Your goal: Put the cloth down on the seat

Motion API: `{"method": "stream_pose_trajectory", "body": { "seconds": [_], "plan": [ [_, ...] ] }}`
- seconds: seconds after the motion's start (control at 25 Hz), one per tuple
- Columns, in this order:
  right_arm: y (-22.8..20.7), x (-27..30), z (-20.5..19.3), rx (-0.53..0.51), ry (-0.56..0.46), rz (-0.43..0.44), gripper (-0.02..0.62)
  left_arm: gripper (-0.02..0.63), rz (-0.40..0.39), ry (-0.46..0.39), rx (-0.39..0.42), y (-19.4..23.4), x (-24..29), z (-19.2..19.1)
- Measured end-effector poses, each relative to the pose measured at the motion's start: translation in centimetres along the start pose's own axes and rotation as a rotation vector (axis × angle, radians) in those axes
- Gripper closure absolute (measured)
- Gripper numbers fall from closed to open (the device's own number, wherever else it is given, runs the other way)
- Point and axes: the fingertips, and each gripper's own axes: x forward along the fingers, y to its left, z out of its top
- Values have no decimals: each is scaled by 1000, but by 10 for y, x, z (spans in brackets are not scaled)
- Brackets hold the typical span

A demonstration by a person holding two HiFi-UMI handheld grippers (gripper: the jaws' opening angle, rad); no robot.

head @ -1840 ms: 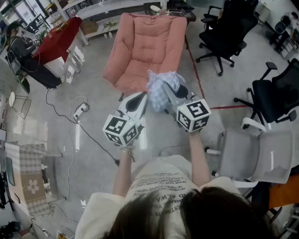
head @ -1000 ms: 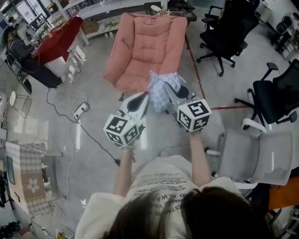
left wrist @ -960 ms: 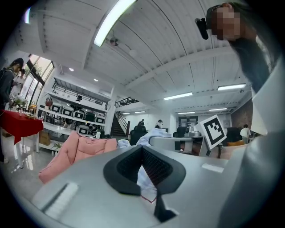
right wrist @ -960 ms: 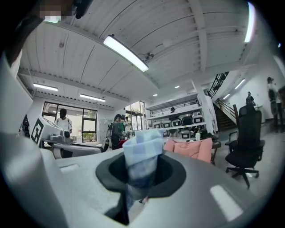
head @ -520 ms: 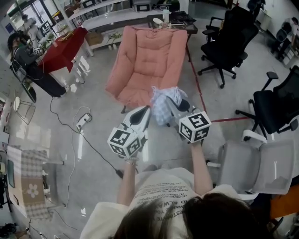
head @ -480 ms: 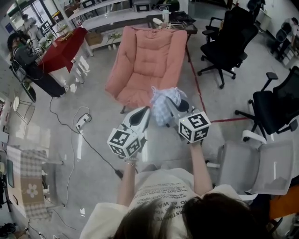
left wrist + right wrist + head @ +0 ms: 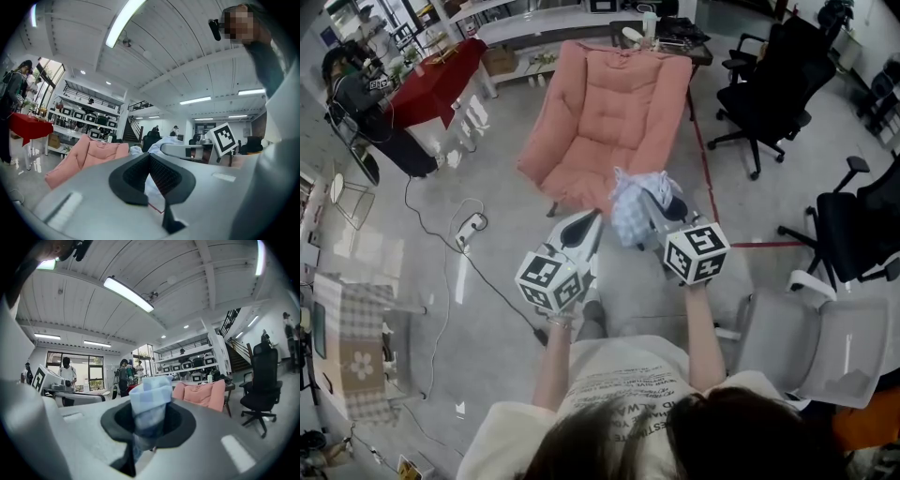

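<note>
Item: one light-blue checked cloth (image 7: 635, 199), bunched and pinched in the jaws of the right gripper (image 7: 654, 202). We see it held in the air, just short of the front edge of one pink padded armchair (image 7: 609, 103).
Left gripper (image 7: 592, 220): jaws pressed together, empty.
Handling: we judge it best to carry the cloth over the seat cushion, lower it until it rests, then spread the jaws.
Count: one cloth, one armchair, two grippers.
</note>
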Motion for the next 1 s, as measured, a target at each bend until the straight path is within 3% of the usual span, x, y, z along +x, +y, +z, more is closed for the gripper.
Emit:
{"method": "stream_pose_trajectory", "body": {
  "seconds": [0.36,1.0],
  "plan": [
    [-9,39,-3,6,13,-13,523,618,-18,9,-15,38,18,-2],
    [-39,156,-5,40,18,-103,523,618,-103,49,-35,155,75,4]
  ]
}}
